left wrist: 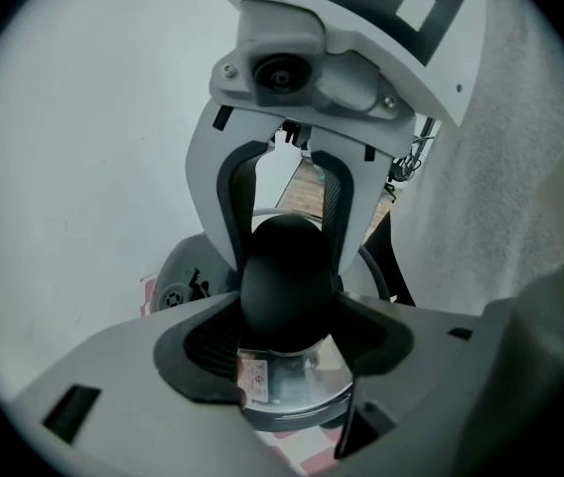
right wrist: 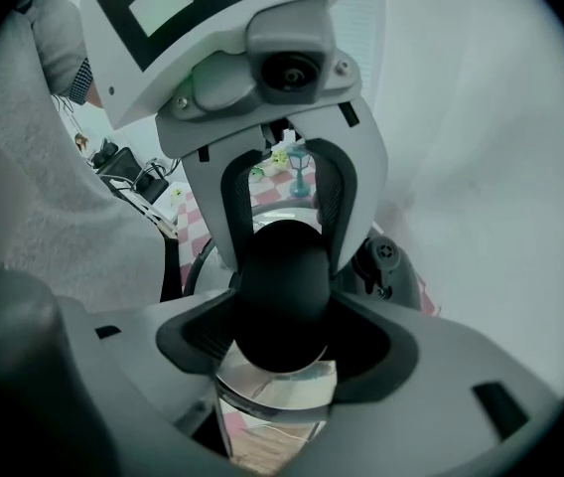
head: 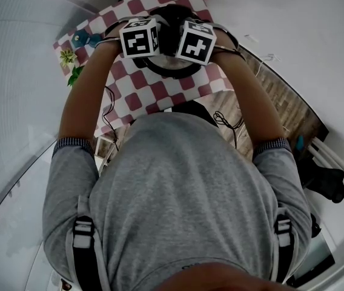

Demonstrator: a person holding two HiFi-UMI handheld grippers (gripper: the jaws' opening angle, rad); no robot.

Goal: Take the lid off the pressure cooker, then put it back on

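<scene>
The pressure cooker stands on a red-and-white checked cloth. Its shiny lid carries a black knob. My left gripper and right gripper face each other across that knob, and each is shut on it from its own side. In the left gripper view the right gripper's fingers flank the knob's far side. The right gripper view shows the same knob above the lid. From the head view only the two marker cubes show over the pot; the jaws are hidden.
Small green plant ornaments and a blue object sit at the cloth's left corner. Cables hang off the table's near edge. Wooden floor lies to the right, with black equipment on it. White walls surround the table.
</scene>
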